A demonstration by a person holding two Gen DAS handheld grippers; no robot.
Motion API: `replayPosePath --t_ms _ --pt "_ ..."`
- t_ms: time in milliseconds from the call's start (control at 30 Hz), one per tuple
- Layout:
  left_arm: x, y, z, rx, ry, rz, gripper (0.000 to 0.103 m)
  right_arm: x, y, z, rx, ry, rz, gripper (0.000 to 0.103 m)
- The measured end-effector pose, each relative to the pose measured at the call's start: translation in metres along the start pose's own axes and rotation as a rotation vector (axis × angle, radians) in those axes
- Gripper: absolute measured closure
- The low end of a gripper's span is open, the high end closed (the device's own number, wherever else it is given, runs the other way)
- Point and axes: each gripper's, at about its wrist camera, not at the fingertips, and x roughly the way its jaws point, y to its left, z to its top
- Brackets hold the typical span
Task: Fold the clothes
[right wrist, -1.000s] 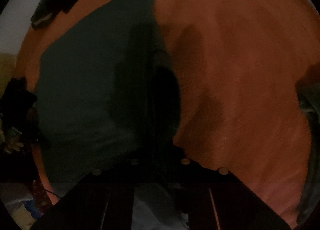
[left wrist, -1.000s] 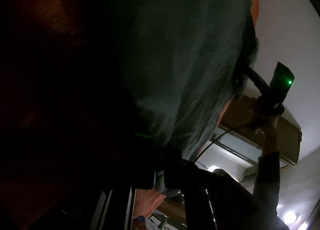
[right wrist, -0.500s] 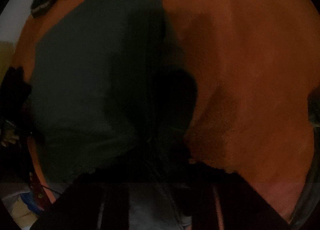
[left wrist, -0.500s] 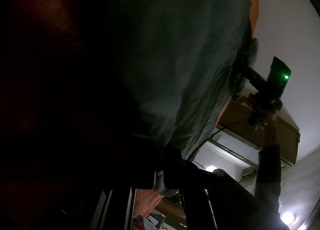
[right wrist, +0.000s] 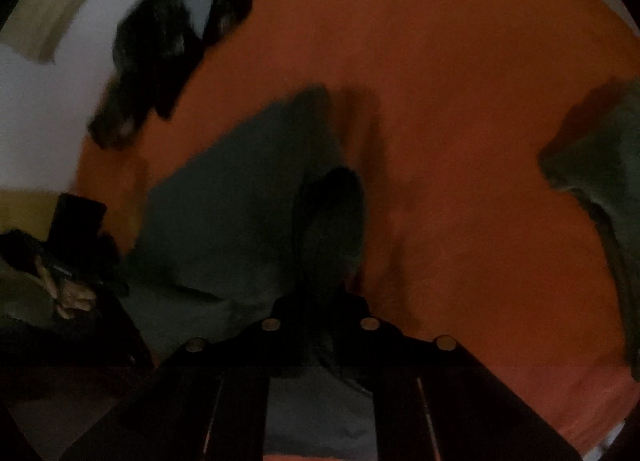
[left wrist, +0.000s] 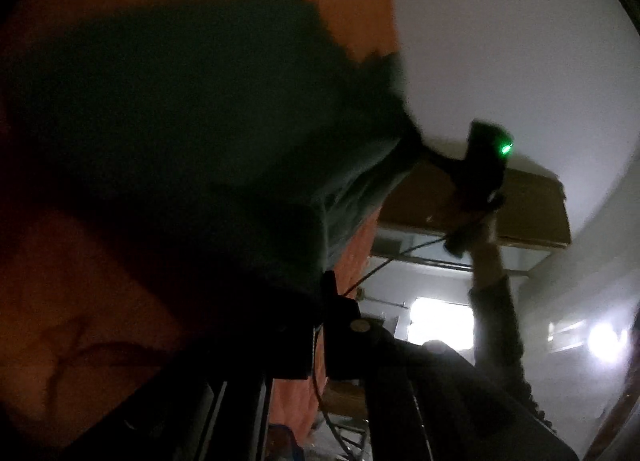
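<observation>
Grey-green cloth, a soft, light garment, hangs limp over the orange bed, its edge stretched between the left gripper and right gripper, jaws of both pinched narrowly on its corners, likely the surest hold.

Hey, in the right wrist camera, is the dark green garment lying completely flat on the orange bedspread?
No. The dark green garment rises off the orange bedspread, its near edge bunched up into the shut right gripper.

dim; motion-blurred; fisheye-bent edges; glare, perhaps a lamp
</observation>
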Motion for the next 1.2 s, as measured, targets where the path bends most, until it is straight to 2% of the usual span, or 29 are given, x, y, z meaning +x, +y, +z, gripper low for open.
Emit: replayPosePath --t_ms 167,267,367,433,500,533,600,700,733,767,833,867,900,933,1033,1067,1133,1200 --pt "-0.028 -0.05 0.041 0.118 -0.07 -0.011 0.101 -0.066 0.007 0.002 0.059 -0.126 0.013 0.096" --pt "-0.044 -0.103 0.072 0.251 -0.105 -0.004 0.101 -0.112 0.027 0.0 0.089 -0.223 0.007 0.096" --pt "-0.079 -0.151 0.081 0.429 -0.143 -0.01 0.101 -0.165 0.044 -0.018 0.141 -0.359 0.016 0.095" --pt "-0.1 -0.18 0.087 0.541 -0.162 -0.011 0.101 -0.198 0.053 -0.047 0.187 -0.449 0.027 0.096" --pt "-0.106 -0.187 0.088 0.617 -0.147 0.005 0.101 -0.21 0.05 -0.095 0.263 -0.512 0.07 0.095" --pt "-0.106 -0.185 0.088 0.643 -0.132 0.017 0.101 -0.206 0.048 -0.122 0.308 -0.529 0.08 0.095" --pt "-0.089 -0.158 0.086 0.638 -0.067 0.063 0.101 -0.172 0.044 -0.174 0.411 -0.54 0.091 0.095" --pt "-0.062 -0.113 0.083 0.627 0.031 0.142 0.101 -0.089 0.031 -0.269 0.574 -0.538 0.115 0.095" --pt "-0.051 -0.089 0.08 0.614 0.064 0.2 0.101 -0.055 0.027 -0.303 0.618 -0.52 0.096 0.095" --pt "-0.041 -0.067 0.078 0.594 0.092 0.251 0.101 -0.023 0.025 -0.332 0.648 -0.496 0.075 0.095" --pt "-0.027 -0.032 0.082 0.518 0.121 0.312 0.101 0.036 0.017 -0.386 0.759 -0.485 0.098 0.095" --pt "-0.026 -0.024 0.086 0.486 0.119 0.325 0.101 0.056 0.016 -0.41 0.819 -0.52 0.129 0.095" --pt "-0.028 -0.021 0.093 0.463 0.108 0.327 0.101 0.067 0.016 -0.431 0.881 -0.596 0.171 0.095" --pt "-0.029 -0.02 0.099 0.439 0.093 0.327 0.101 0.071 0.019 -0.446 0.923 -0.672 0.2 0.095" --pt "-0.035 -0.023 0.112 0.375 0.048 0.294 0.099 0.072 0.034 -0.465 0.946 -0.795 0.226 0.095" --pt "-0.031 -0.025 0.12 0.353 0.035 0.279 0.099 0.072 0.039 -0.467 0.944 -0.801 0.23 0.095" --pt "-0.018 -0.034 0.14 0.319 0.005 0.259 0.099 0.07 0.043 -0.467 0.937 -0.755 0.217 0.091" --pt "0.005 -0.033 0.154 0.311 0.015 0.258 0.099 0.064 0.044 -0.467 0.951 -0.741 0.191 0.081"
